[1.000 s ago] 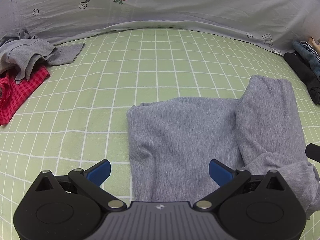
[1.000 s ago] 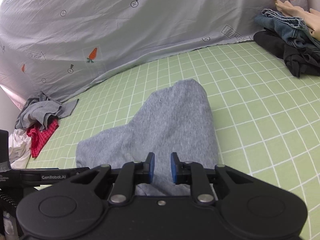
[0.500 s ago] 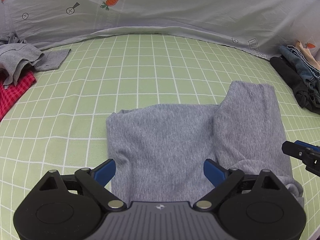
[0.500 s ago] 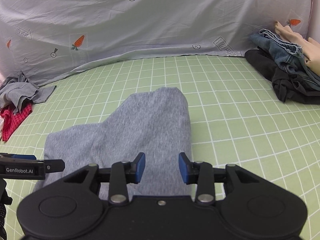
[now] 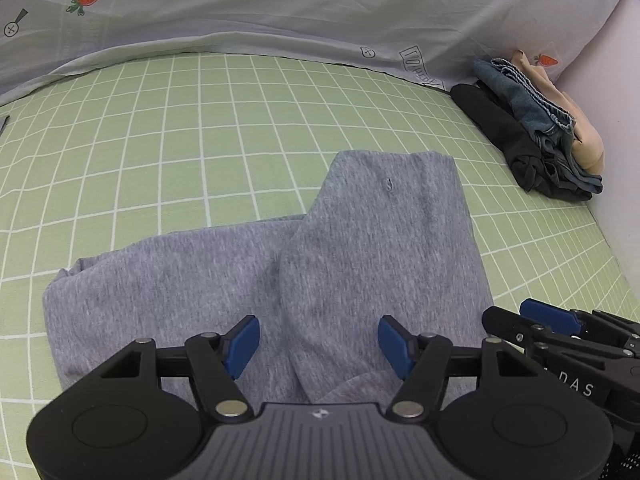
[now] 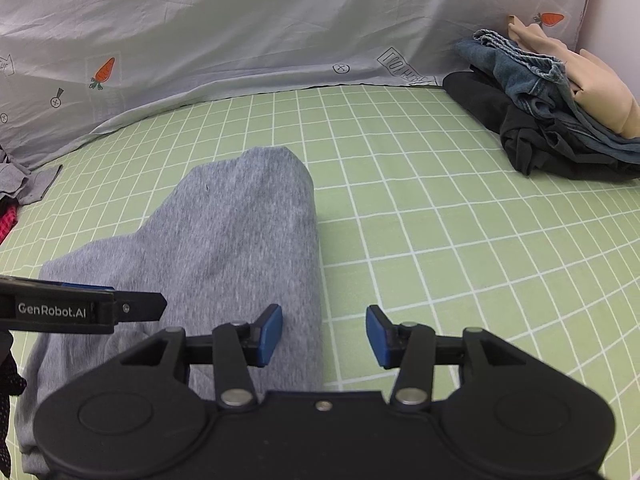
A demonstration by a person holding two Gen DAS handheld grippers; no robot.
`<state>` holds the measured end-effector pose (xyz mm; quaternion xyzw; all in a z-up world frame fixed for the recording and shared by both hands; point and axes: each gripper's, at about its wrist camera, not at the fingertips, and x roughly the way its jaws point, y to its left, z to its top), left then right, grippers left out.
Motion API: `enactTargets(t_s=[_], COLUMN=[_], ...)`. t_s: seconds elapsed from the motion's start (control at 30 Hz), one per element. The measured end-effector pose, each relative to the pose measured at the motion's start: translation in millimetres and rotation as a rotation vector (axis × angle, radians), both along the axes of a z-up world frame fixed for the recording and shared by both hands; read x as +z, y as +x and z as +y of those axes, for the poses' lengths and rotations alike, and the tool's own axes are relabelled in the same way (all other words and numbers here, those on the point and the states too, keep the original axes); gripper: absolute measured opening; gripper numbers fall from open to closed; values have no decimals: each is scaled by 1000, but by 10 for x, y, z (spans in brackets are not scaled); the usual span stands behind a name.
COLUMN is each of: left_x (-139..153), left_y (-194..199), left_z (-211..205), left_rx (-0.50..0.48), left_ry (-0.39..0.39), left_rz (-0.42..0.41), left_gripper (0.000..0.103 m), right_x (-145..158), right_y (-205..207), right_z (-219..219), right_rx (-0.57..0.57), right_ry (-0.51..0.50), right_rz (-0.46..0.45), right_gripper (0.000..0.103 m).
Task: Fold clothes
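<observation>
**Both grippers over the grey garment, neither gripping**

The biggest thing I see is the green checked sheet (image 5: 200, 152) filling both wrist views, with a pale grey printed sheet (image 6: 240, 32) draped up behind it, carrots and small symbols on it.

On the green sheet lies the grey garment (image 5: 360, 248), partly folded: a broad flat part spreads to the left in my left wrist view, and a narrower folded band lies over its right side, running away from the cameras.

At the far right, against the backdrop, sits a pile of clothes (image 6: 560, 120): black at the bottom, blue denim over it, something peach on top. At the far left edge of the right wrist view I catch a crumpled grey cloth (image 6: 24, 184) and a scrap of red fabric (image 6: 8, 220).

My left gripper (image 5: 319, 346) hangs over the near end of the garment, jaws closing, blue pads apart with grey fabric showing between them; I see no pinch. My right gripper (image 6: 324, 334) straddles the garment's right edge, jaws opening, pads clear of the cloth.
</observation>
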<state>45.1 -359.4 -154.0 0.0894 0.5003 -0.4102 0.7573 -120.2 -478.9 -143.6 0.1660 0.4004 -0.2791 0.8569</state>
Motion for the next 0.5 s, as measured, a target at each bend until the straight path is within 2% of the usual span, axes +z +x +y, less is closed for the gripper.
enactTargets(t_s=[0.03, 0.07, 0.1, 0.2, 0.37, 0.5], left_x=[-24, -48, -34, 55, 428, 669], left_y=[4, 8, -4, -54, -214, -331], left_z=[-14, -28, -21, 32, 286, 533], left_rx=[-1, -1, -3, -8, -14, 19], left_ry=[-6, -13, -19, -45, -112, -125], left_rz=[14, 27, 15, -41, -181, -259], left_gripper=[37, 16, 6, 6, 5, 5], right_x=[-2, -1, 0, 11, 47, 75], right_y=[-10, -20, -29, -64, -73, -20], right_z=[1, 1, 1, 7, 28, 91], right_rx=[-4, -9, -13, -28, -23, 14], right_ry=[0, -2, -5, -18, -38, -48], right_rz=[1, 2, 4, 9, 4, -4], right_gripper=[47, 47, 47, 47, 47, 47])
